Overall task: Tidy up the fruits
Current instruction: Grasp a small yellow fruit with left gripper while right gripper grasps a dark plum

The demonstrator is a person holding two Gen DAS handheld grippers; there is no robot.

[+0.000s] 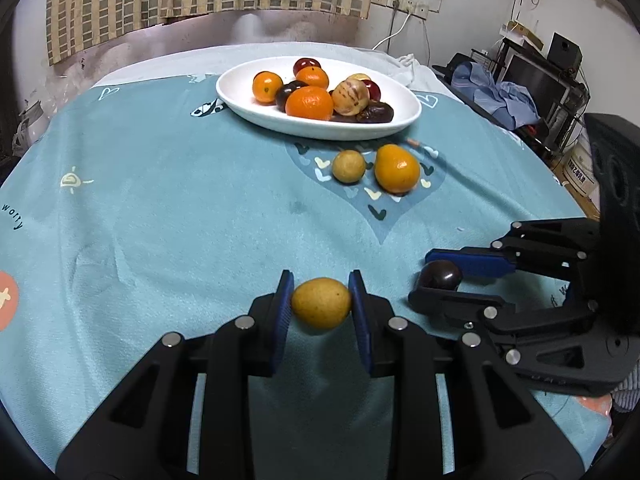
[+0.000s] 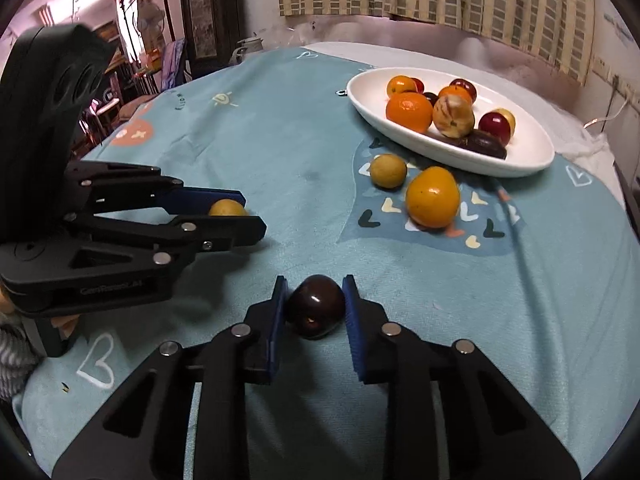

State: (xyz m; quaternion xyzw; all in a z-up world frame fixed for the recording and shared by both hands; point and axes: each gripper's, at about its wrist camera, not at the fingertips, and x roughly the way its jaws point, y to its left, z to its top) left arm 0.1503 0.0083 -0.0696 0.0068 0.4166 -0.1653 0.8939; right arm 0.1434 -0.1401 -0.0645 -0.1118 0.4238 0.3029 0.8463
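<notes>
Fruits are going to the white dish [image 1: 240,106]: we are clamping a yellow fruit [image 1: 321,302] in the left gripper [image 1: 321,308] and a dark plum [image 2: 316,306] in the right gripper [image 2: 315,312].

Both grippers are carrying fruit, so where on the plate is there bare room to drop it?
The white plate is bare at its left end, beside the small orange. Its middle and right are crowded. Two loose fruits block its near edge.
</notes>
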